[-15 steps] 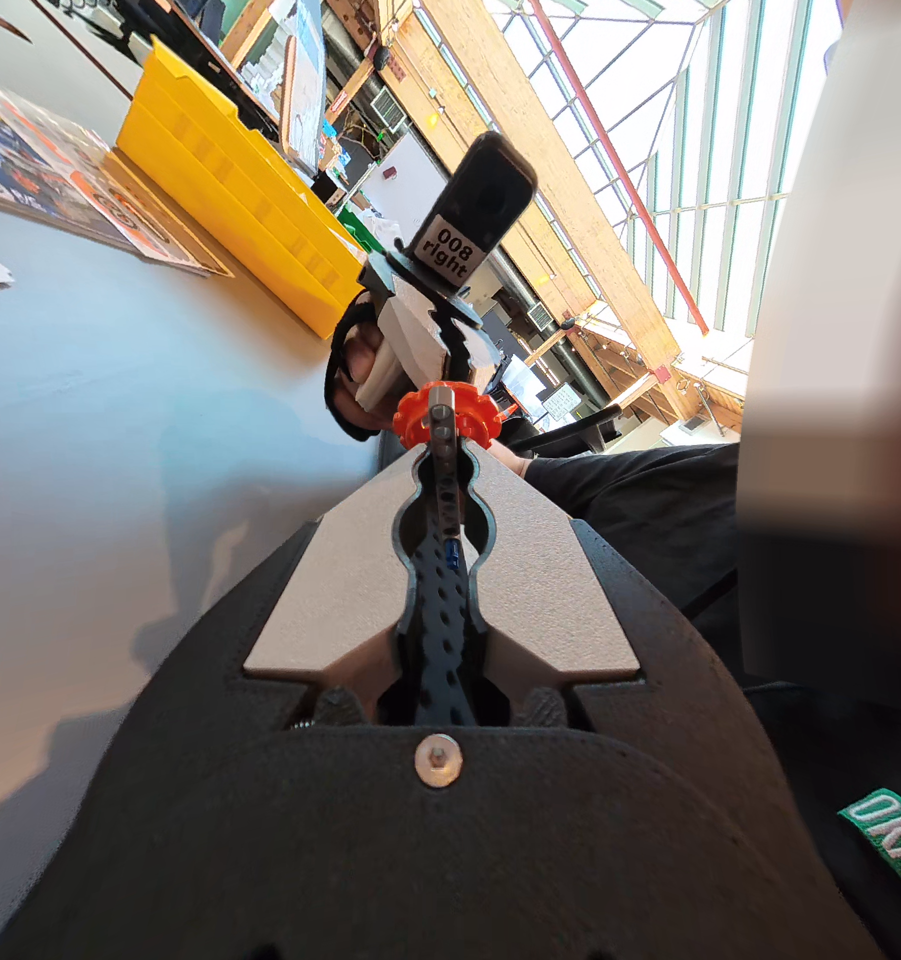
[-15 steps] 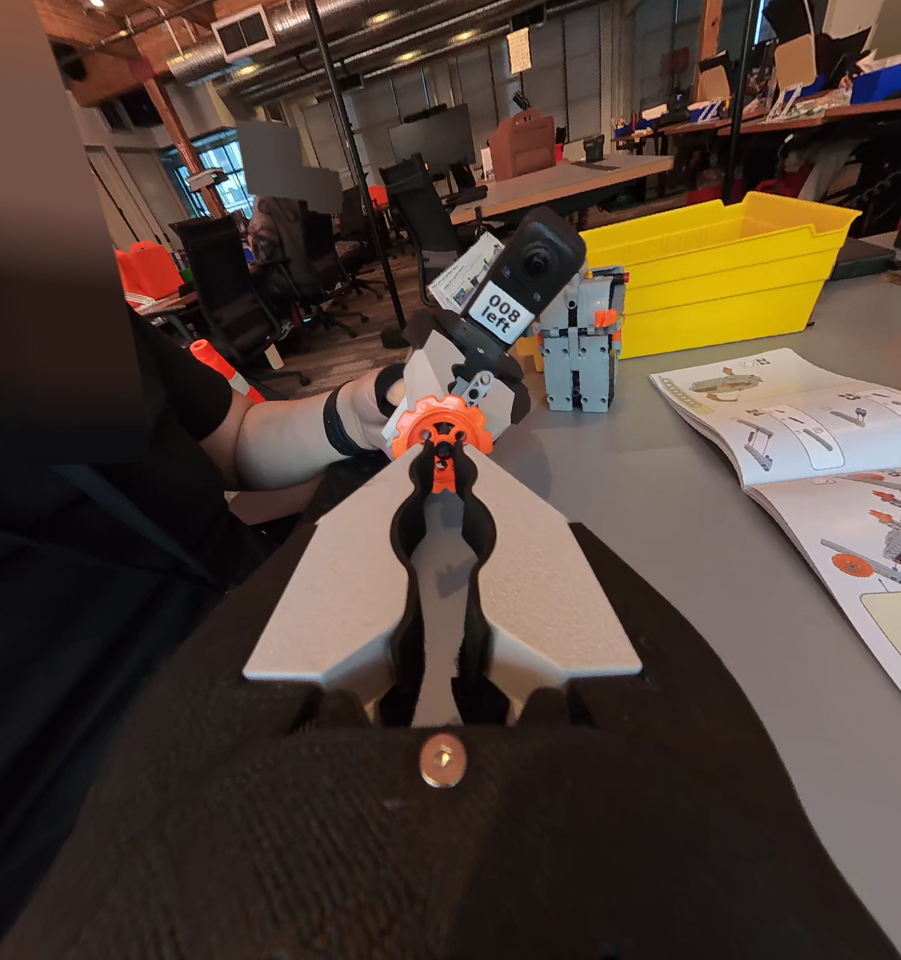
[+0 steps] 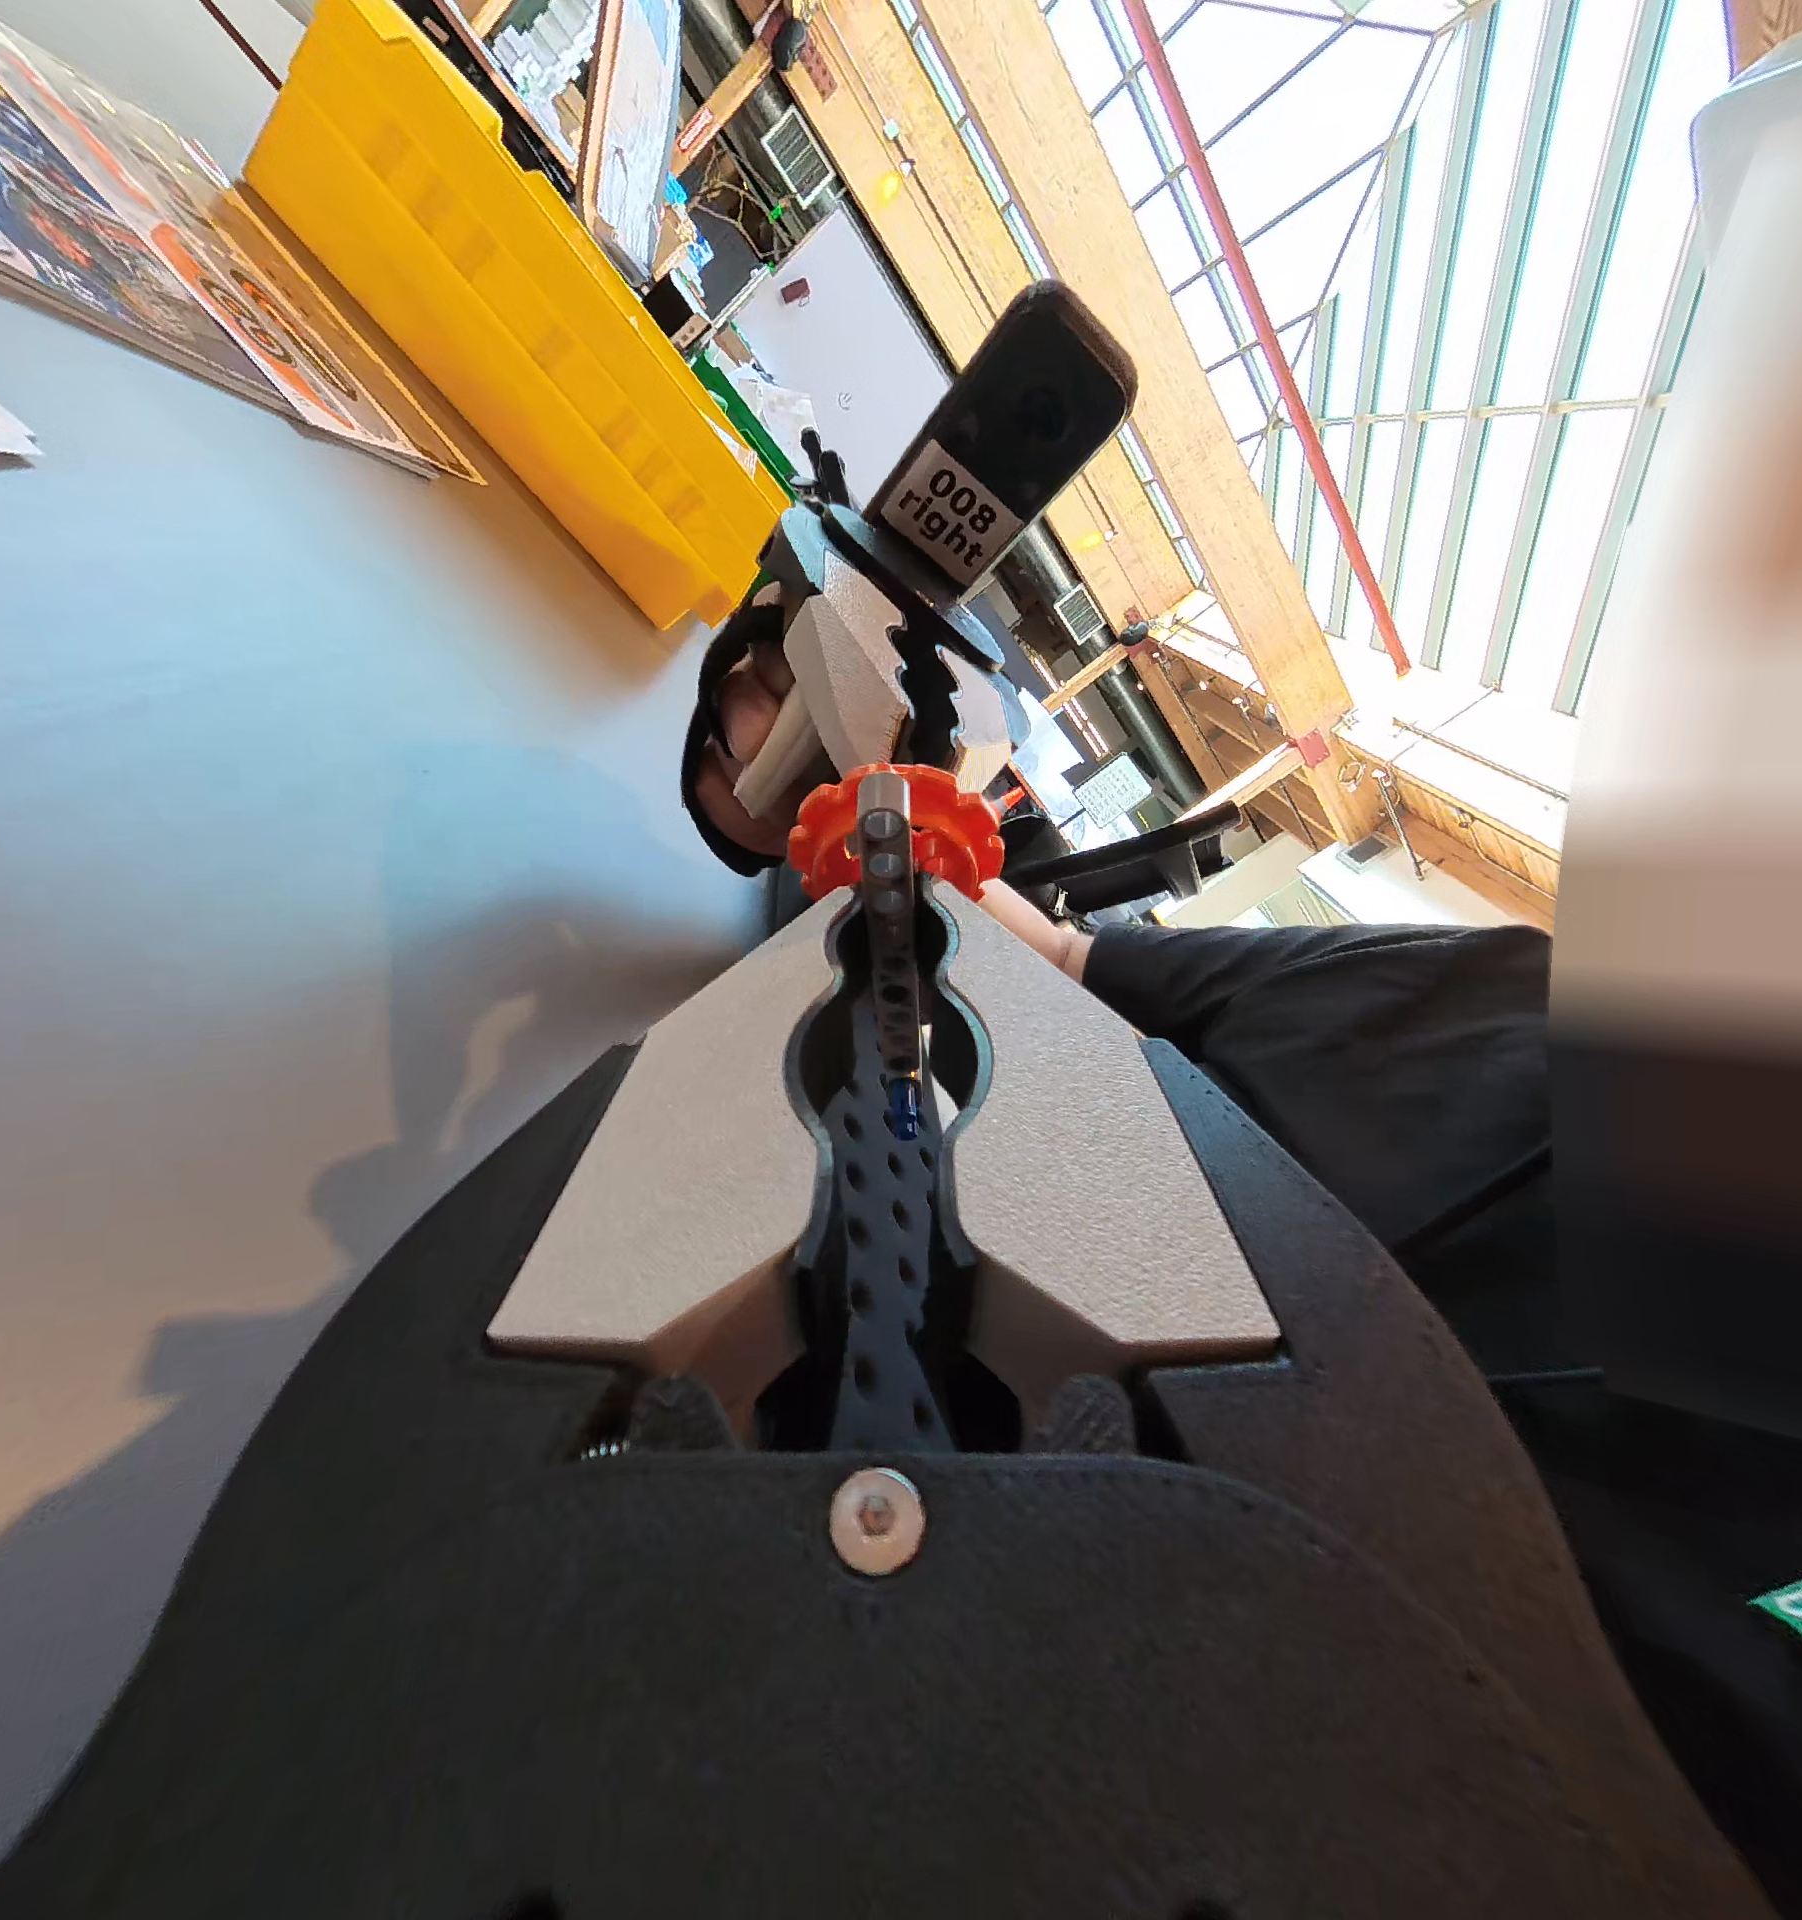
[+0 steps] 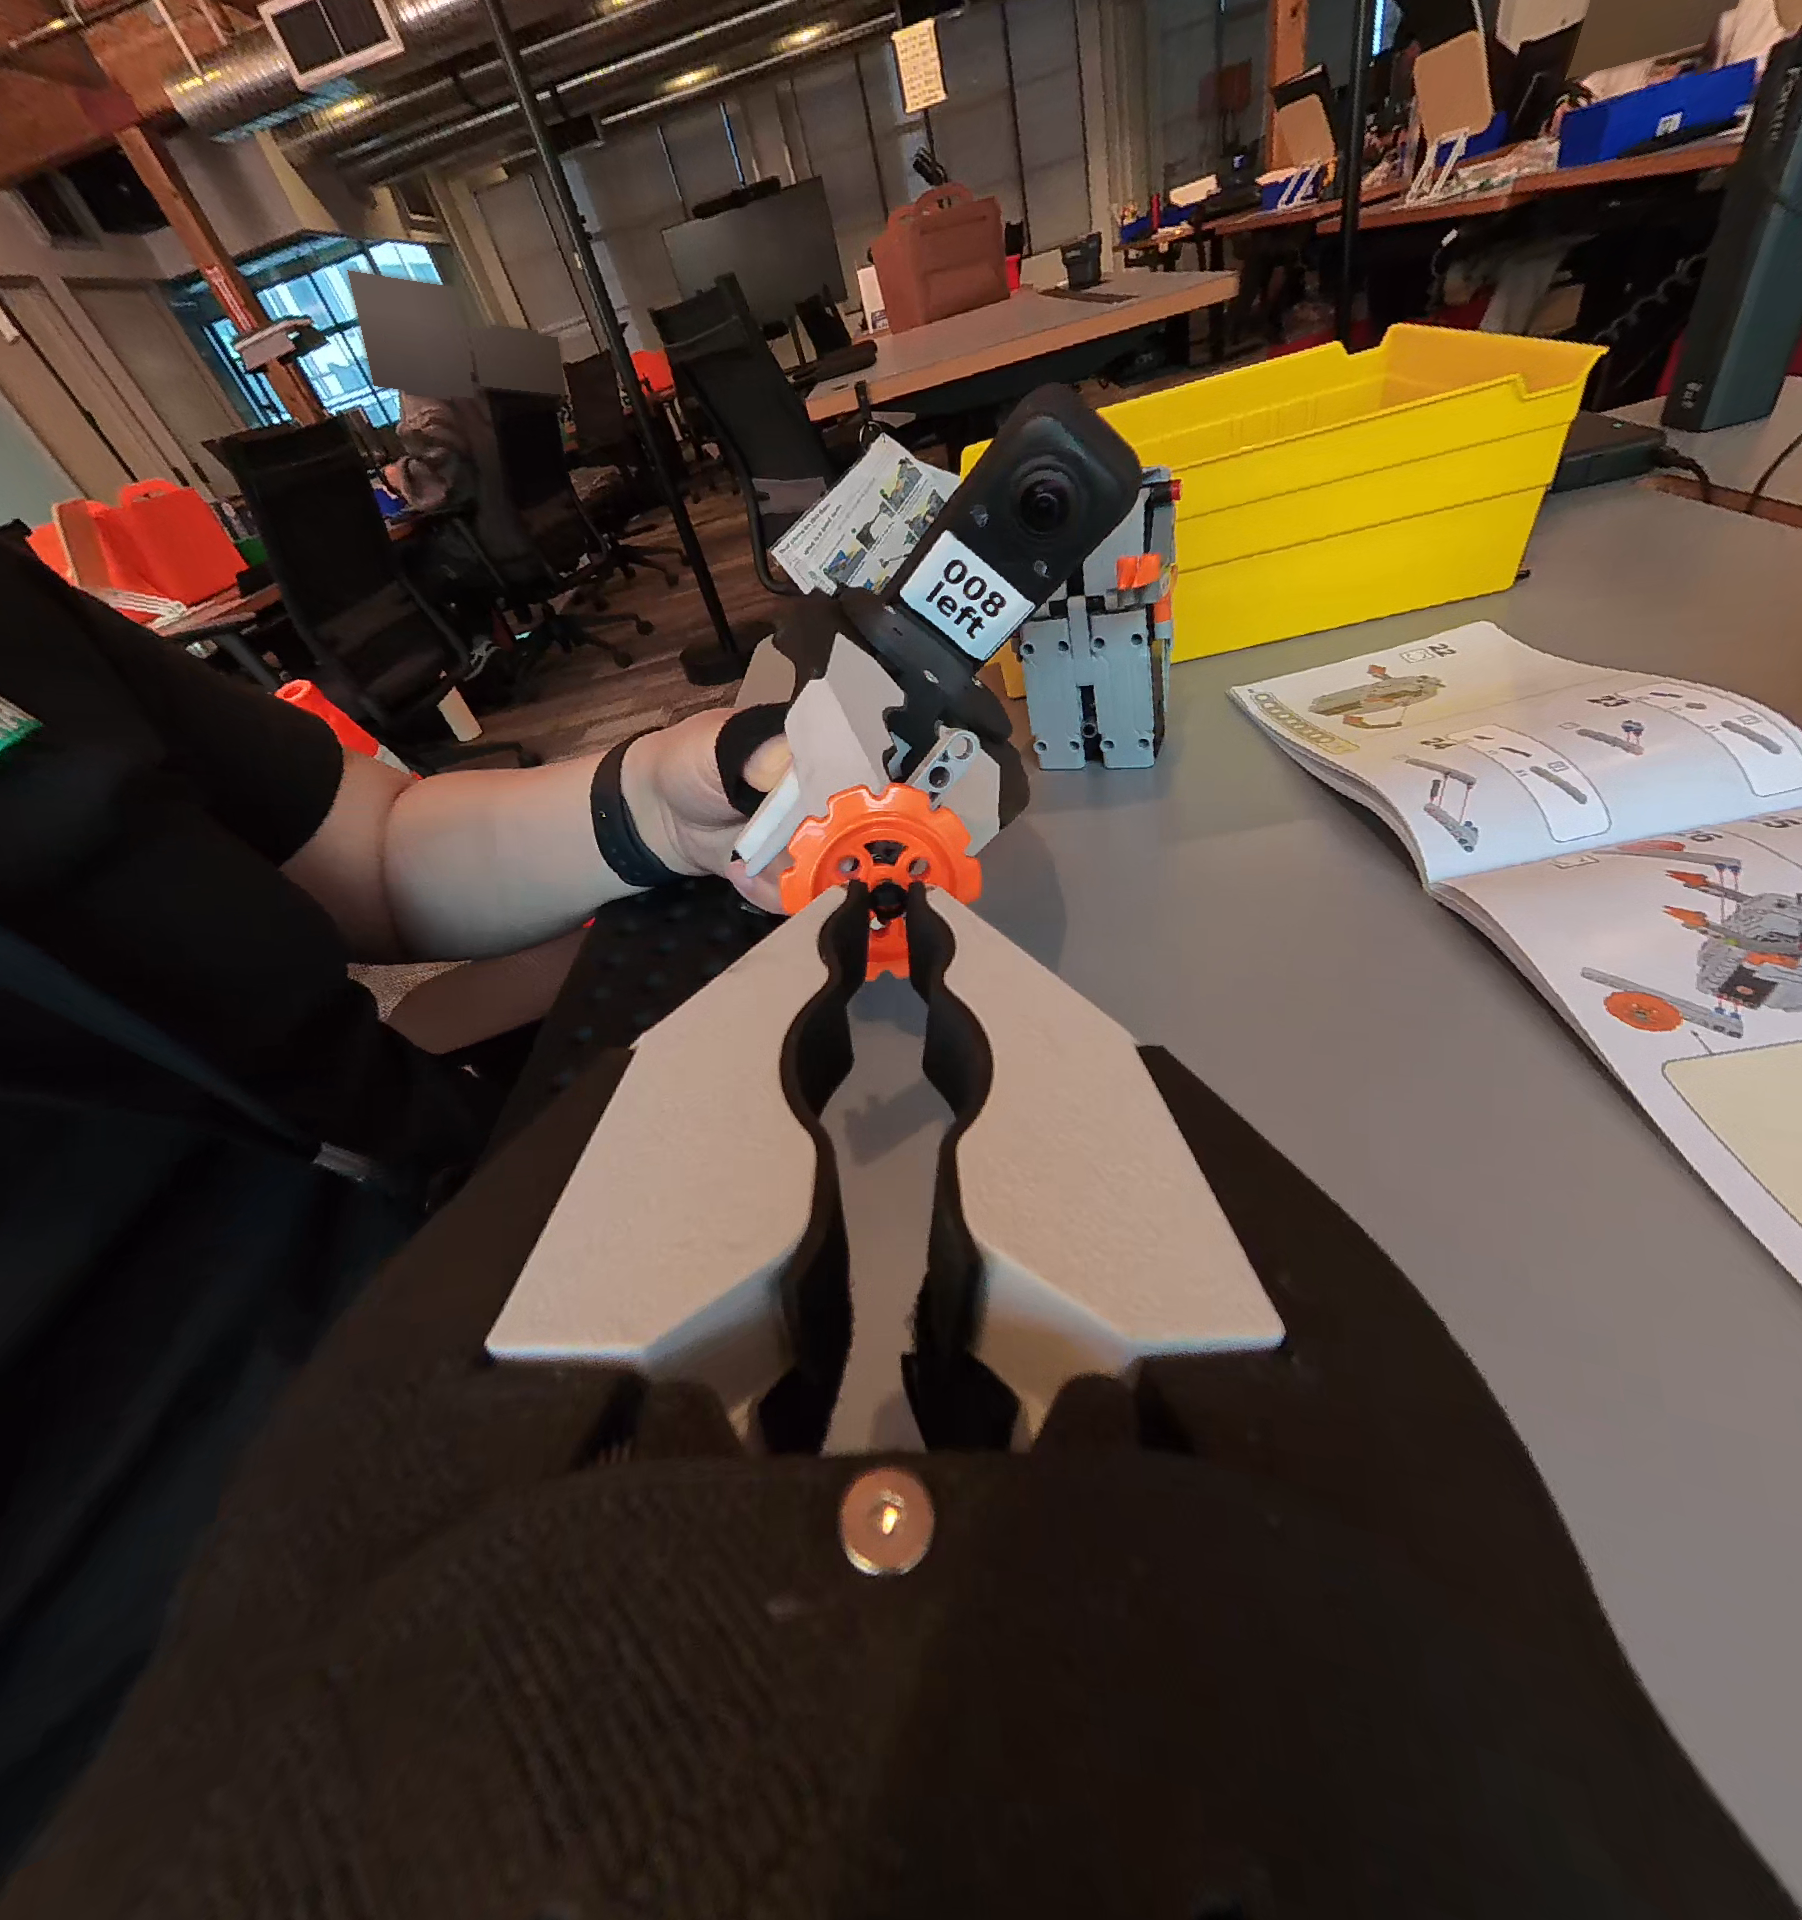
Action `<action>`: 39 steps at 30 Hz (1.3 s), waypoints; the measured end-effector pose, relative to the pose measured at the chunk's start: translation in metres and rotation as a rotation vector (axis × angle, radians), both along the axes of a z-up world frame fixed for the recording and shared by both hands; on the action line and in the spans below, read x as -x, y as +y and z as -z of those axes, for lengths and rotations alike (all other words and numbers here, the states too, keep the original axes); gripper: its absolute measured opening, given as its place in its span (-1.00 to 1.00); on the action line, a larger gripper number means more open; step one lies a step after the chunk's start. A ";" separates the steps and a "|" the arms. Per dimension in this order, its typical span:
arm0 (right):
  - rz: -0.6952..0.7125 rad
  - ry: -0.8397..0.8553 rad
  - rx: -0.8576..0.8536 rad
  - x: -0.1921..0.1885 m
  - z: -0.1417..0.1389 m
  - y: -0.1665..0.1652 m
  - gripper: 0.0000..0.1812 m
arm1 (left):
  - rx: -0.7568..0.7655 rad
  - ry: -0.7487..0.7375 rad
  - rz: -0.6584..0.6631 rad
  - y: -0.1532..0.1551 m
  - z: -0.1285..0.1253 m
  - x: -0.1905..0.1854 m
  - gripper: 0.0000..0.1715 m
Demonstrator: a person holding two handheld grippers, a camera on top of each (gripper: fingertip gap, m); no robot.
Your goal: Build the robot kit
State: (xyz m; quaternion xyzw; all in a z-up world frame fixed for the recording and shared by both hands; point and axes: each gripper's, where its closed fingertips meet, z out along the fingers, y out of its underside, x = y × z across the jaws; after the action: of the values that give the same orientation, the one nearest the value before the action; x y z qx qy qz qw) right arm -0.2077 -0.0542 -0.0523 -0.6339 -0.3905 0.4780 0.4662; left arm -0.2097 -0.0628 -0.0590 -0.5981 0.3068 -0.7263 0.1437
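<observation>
Right wrist view: jaws wider (slightly)

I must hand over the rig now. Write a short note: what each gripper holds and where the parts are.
Left gripper: shut on a dark holed beam, its grey end poking past the fingers.
Right gripper: shut on the orange gear, at its hub.
The gear sits at the beam's grey end; whether it is fully seated cannot be told.
On the table: open instruction booklet, grey block model, yellow bin.
</observation>
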 end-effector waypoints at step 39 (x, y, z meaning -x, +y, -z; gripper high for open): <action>0.008 -0.067 -0.057 -0.005 0.016 -0.051 -0.94 | -0.042 0.076 0.179 -0.049 0.014 -0.008 -0.94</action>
State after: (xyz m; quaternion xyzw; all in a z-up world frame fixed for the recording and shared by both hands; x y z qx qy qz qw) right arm -0.2026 -0.1048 -0.0687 -0.6375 -0.4168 0.4431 0.4727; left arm -0.2017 -0.1121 -0.0729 -0.5922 0.3794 -0.7065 0.0790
